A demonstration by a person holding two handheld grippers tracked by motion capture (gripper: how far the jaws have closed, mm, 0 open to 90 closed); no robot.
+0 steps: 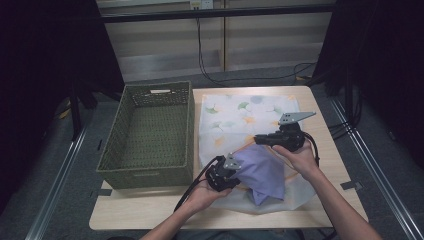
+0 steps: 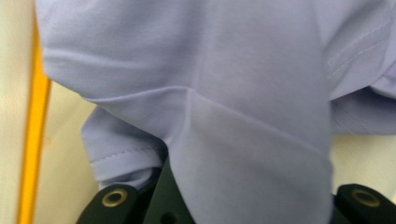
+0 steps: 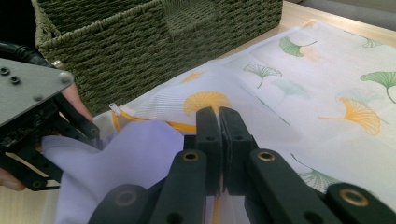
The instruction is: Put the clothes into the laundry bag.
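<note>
A lavender garment lies bunched at the mouth of a white mesh bag printed with green and orange leaves. My left gripper is shut on the garment's near left side; the cloth drapes over its jaws. My right gripper sits at the garment's far side. Its jaws are pressed together on the bag's yellow-trimmed edge, holding it raised. The garment shows under that edge, with the left gripper beyond it.
A green woven basket stands empty left of the bag, its wall close behind the bag's edge. The bag's zipper pull lies near the basket. The wooden table has bare strips at right and front.
</note>
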